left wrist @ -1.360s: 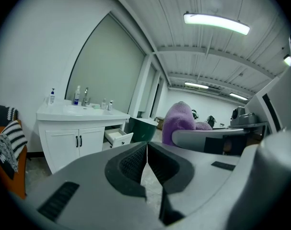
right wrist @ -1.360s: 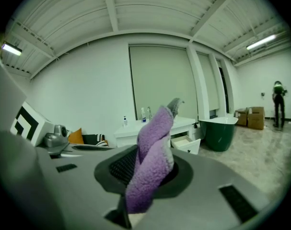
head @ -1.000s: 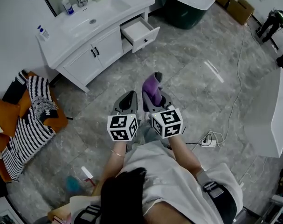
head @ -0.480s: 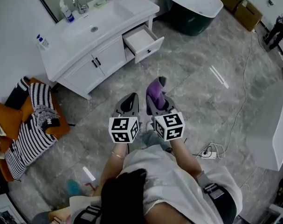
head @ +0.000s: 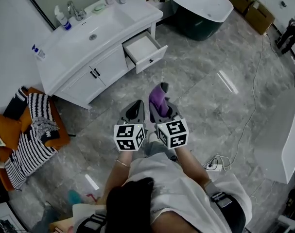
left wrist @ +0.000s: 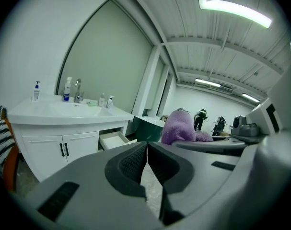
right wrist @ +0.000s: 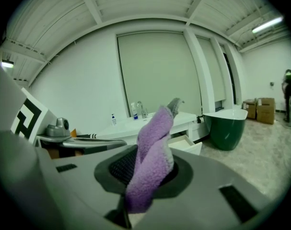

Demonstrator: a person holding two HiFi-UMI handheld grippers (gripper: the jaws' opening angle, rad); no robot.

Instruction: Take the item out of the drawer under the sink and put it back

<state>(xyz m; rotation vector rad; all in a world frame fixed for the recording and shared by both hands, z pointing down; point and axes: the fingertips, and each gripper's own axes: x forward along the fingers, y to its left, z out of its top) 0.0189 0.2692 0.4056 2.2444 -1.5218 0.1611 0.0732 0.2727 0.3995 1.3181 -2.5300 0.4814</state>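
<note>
Right up close, the right gripper (right wrist: 147,169) has its fingers clamped on a purple cloth (right wrist: 152,147). The cloth's long axis runs up and forward out of the grip, with its grey tip leaning ahead. Beside it the left gripper (left wrist: 147,162) has its fingers together with nothing between them, so it is an empty hand riding level with its partner.

The cloth is out of the drawer (head: 145,51) and in the air, so the return looks like the step in hand. In the head view the open drawer lies straight ahead of the pair, well apart across the marble floor (head: 200,81). Neither hand is clearly nearer, but the right one carries the load. The drawer is pulled out toward the person, and it looks bare inside.

Above it is the white vanity surface (head: 132,13), with a sink (head: 91,30), a tap (head: 72,8) and a few bottles along the back. Off to the left, striped cushions (head: 28,140) sit near the wall. Farther back stand a dark green bathtub (head: 198,6) and cardboard boxes (head: 251,4), and a cable (head: 244,106) trails along the floor on the right.
</note>
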